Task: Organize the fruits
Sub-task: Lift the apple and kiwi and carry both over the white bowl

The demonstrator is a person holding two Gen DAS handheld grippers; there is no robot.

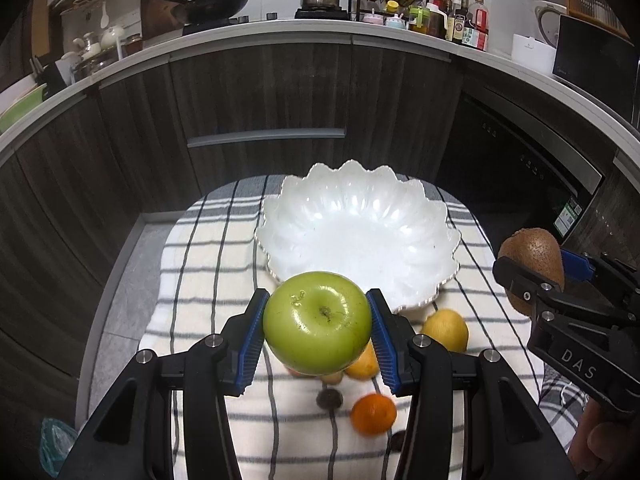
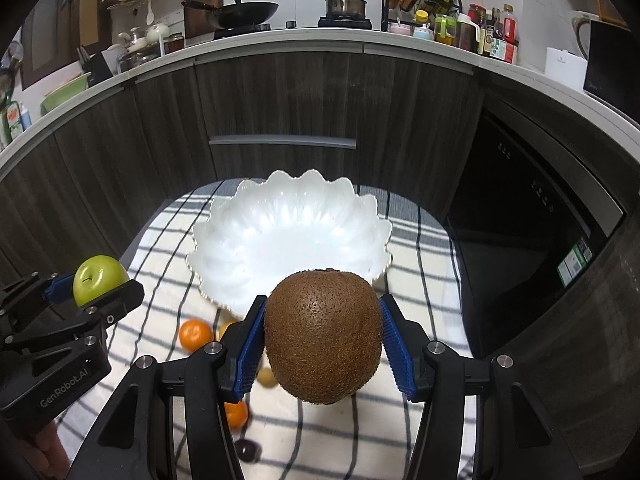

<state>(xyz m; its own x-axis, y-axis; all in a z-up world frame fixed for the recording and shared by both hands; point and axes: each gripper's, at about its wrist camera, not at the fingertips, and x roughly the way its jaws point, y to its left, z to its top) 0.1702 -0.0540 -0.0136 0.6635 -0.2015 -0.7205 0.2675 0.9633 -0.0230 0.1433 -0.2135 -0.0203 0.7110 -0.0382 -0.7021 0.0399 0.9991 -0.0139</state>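
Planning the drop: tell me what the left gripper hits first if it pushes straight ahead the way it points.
Probably the near rim of the white scalloped bowl, directly ahead of the left gripper and its green apple. Depth is unclear; if held high enough, it would pass over the rim.

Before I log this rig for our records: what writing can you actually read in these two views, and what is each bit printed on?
"DAS" – on the black body of the right gripper, seen from the left wrist.
"GenRobot.AI" – on the black body of the left gripper, seen from the right wrist.
Bottle labels on the counter: too small to read.
Green sticker on the dark appliance: too blurred to read.
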